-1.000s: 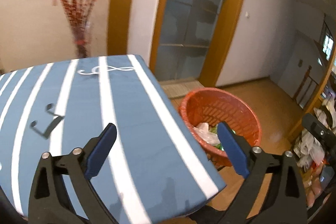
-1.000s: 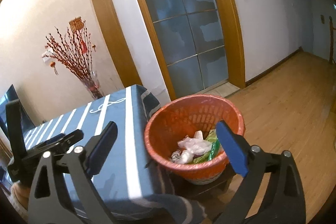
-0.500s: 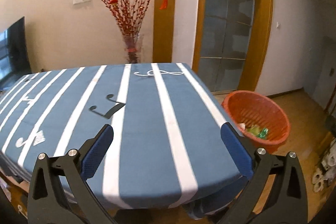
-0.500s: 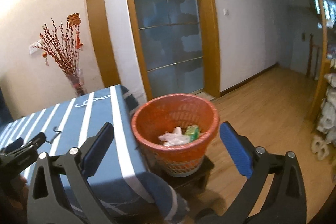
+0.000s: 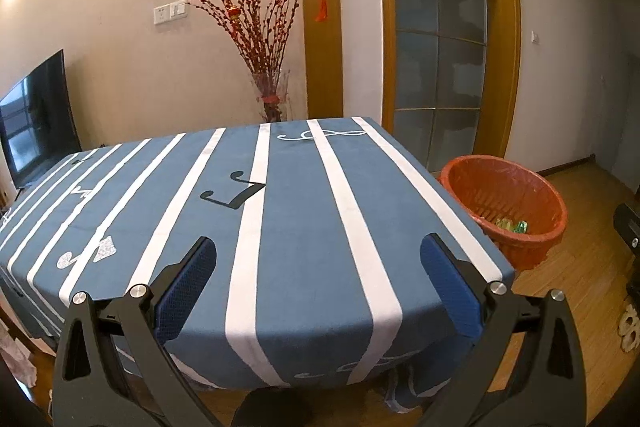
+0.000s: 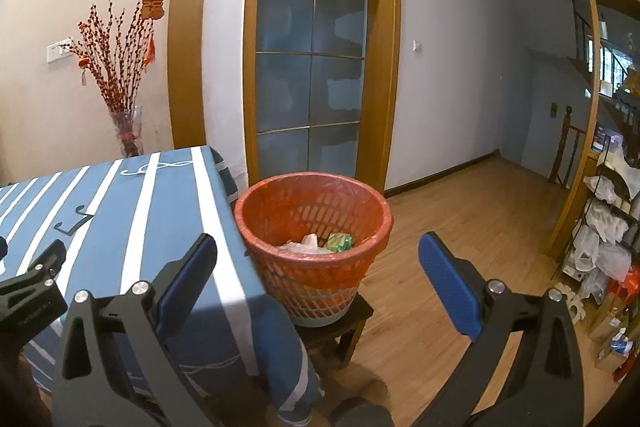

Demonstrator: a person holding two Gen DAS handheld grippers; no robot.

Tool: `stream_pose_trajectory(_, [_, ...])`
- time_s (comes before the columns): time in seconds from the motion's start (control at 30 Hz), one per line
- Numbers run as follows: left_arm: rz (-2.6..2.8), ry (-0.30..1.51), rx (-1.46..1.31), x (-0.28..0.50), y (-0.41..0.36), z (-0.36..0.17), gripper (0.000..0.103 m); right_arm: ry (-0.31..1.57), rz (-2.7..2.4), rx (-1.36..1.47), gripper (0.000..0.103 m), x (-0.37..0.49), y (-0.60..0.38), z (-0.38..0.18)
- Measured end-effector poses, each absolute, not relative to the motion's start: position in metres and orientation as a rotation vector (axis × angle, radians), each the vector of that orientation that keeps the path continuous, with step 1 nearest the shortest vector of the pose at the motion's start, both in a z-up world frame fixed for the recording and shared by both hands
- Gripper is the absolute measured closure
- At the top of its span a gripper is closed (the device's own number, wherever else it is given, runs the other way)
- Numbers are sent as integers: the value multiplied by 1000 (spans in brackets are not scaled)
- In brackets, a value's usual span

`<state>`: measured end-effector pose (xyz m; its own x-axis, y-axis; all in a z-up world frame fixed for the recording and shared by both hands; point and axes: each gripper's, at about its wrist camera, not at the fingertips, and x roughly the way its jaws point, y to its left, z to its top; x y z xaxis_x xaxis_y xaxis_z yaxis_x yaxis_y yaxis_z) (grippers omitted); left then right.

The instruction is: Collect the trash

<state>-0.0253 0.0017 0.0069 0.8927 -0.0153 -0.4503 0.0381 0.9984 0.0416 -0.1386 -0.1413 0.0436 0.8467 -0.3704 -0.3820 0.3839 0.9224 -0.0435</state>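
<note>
Left gripper (image 5: 318, 285): jaws wide, nothing between, over striped tablecloth (image 5: 304, 227).
Right gripper (image 6: 318, 277): jaws wide, empty.
Bin (image 6: 360, 199): orange basket on a low stool (image 6: 352, 319), just beside table's right edge.
Trash (image 6: 316, 243): white and green wrappers inside bin.
Far wall: red-branch vase (image 5: 272, 95), glass door (image 6: 312, 67).

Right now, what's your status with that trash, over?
Left gripper open, empty. Right gripper open, empty. Trash lies in orange wastebasket beside striped table. Nothing in the way.
</note>
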Motion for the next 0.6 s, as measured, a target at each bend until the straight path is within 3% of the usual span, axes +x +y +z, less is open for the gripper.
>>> stream_pose_trajectory(0.6, [-9,457,1,-46,16,-3,3,436,-392,42,4,-145,-128,26])
